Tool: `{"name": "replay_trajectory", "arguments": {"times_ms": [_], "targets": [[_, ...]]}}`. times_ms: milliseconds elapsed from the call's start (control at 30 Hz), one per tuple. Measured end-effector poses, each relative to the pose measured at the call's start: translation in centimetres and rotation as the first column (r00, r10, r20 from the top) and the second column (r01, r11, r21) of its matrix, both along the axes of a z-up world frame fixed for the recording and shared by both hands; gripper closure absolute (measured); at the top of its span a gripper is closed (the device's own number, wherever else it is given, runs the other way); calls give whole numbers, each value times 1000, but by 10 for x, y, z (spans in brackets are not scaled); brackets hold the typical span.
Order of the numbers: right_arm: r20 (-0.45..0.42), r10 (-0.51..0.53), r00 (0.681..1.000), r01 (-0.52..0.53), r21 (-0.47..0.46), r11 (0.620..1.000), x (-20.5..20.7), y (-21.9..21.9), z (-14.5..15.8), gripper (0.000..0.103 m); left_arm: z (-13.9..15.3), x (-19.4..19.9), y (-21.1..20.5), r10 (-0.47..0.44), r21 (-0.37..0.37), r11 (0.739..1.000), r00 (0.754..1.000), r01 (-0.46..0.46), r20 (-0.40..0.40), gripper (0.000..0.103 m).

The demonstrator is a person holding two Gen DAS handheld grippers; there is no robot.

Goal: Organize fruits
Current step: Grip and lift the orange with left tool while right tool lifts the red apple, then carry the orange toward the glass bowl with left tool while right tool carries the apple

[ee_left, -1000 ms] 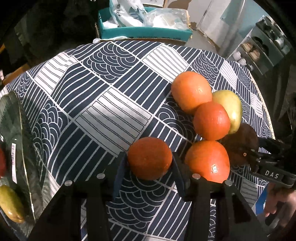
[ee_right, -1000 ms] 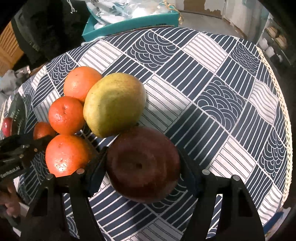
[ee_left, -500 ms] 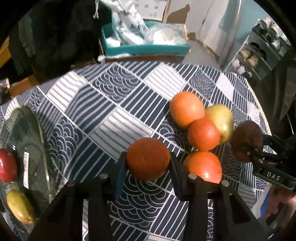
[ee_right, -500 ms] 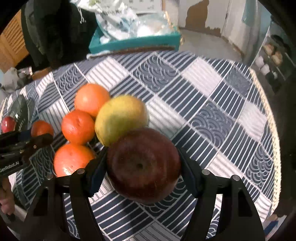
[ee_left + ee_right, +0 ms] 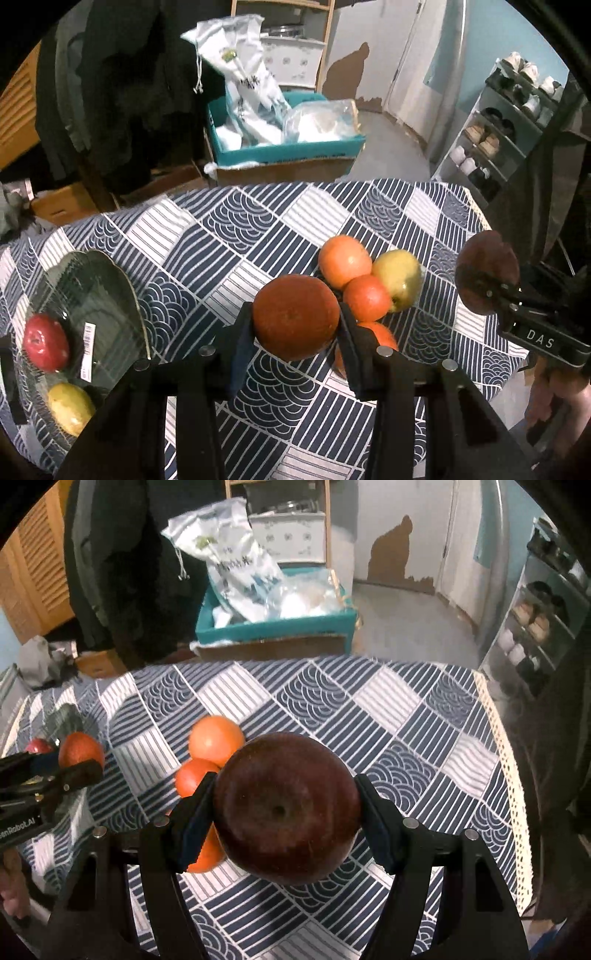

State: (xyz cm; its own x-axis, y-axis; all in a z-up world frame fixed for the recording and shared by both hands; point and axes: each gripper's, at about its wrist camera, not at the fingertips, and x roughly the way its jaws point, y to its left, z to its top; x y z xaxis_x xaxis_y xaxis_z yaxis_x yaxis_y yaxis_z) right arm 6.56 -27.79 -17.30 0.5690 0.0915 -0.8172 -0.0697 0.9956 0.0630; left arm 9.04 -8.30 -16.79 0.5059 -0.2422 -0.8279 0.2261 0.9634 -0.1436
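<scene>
My left gripper (image 5: 295, 325) is shut on an orange (image 5: 295, 316), held in the air above the patterned tablecloth (image 5: 229, 236). My right gripper (image 5: 286, 812) is shut on a dark red apple (image 5: 286, 808), also lifted off the table. In the left wrist view the right gripper (image 5: 491, 291) with its apple (image 5: 485, 269) hangs at the right. Three oranges (image 5: 343, 260) and a yellow-green apple (image 5: 399, 278) lie clustered on the cloth. A glass plate (image 5: 92, 291) at the left holds a red apple (image 5: 46, 347) and a yellow fruit (image 5: 70, 408).
Beyond the table's far edge stands a teal box (image 5: 288, 151) with white bags on a cardboard carton. A shoe rack (image 5: 495, 140) is at the right, dark coats hang at the back left. The table's lace-trimmed right edge (image 5: 506, 760) drops off near the right gripper.
Both grippers have risen off the cloth with their fruit, the orange and the dark apple. The table now sits lower and farther in both views, and more of the room shows.
</scene>
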Motion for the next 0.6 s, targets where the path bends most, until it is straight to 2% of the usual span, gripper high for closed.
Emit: {"name": "replay_trajectory", "arguments": {"times_ms": [600], "targets": [[176, 49, 983, -47, -13, 999, -19, 22, 74, 31, 59, -24, 12, 16, -23, 1000, 992, -14, 123, 59]]}}
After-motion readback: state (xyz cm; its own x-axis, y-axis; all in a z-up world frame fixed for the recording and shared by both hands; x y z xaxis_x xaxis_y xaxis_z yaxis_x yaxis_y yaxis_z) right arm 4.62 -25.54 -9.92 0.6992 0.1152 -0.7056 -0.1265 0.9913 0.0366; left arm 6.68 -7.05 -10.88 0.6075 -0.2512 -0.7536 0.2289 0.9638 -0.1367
